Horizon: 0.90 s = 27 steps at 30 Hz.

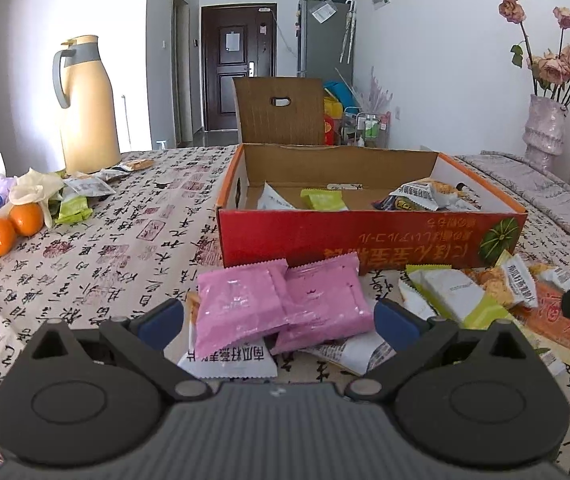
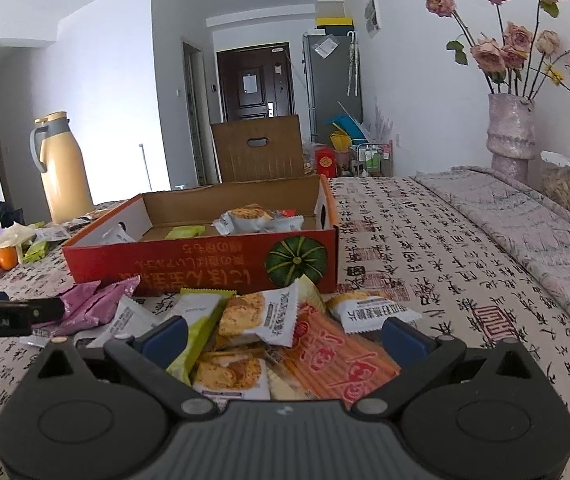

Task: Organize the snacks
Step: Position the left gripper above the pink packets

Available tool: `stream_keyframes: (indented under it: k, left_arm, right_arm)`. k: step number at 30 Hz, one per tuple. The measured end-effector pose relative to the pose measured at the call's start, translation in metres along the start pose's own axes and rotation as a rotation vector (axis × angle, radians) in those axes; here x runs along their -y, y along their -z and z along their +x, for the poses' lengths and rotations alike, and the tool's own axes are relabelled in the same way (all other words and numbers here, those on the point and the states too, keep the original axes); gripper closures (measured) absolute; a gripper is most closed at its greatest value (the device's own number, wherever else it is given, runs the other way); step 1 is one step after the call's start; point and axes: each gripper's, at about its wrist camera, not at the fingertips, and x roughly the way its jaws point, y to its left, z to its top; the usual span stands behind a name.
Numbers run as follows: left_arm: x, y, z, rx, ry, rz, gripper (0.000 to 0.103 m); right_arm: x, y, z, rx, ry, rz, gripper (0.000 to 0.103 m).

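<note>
A red cardboard box (image 1: 349,236) (image 2: 205,264) stands open on the table with a few snack packets inside. In front of it lies a heap of packets. In the left wrist view my left gripper (image 1: 279,322) is open around two pink packets (image 1: 281,306), its blue pads on either side. In the right wrist view my right gripper (image 2: 285,336) is open over an orange packet (image 2: 341,356), a cookie packet (image 2: 261,312) and a green-and-white packet (image 2: 197,320). The pink packets (image 2: 89,304) lie to its left.
A yellow thermos jug (image 1: 85,108) stands at the back left, with oranges (image 1: 9,228), a white bag and more packets (image 1: 73,208) near it. A vase of dried roses (image 2: 511,128) sits at the back right. The patterned tablecloth (image 2: 425,264) is bare right of the box.
</note>
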Motion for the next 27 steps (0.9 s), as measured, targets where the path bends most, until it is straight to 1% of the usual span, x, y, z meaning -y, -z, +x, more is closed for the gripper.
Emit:
stream_keyframes:
  k: [11, 16, 21, 27]
  left_arm:
    - [0.001, 0.007, 0.009, -0.005, 0.004, -0.006, 0.0]
    - [0.0, 0.008, 0.011, -0.009, 0.01, -0.015, 0.0]
    - [0.001, 0.008, 0.012, -0.012, 0.01, -0.012, 0.0]
    - [0.0, 0.008, 0.011, -0.007, 0.013, -0.026, 0.0]
  right_arm:
    - [0.01, 0.003, 0.004, -0.01, 0.028, 0.01, 0.0]
    - [0.016, 0.003, 0.004, -0.01, 0.065, -0.003, 0.0]
    - [0.025, 0.002, 0.008, -0.033, 0.103, -0.053, 0.0]
    - [0.032, -0.002, 0.021, -0.084, 0.113, -0.123, 0.0]
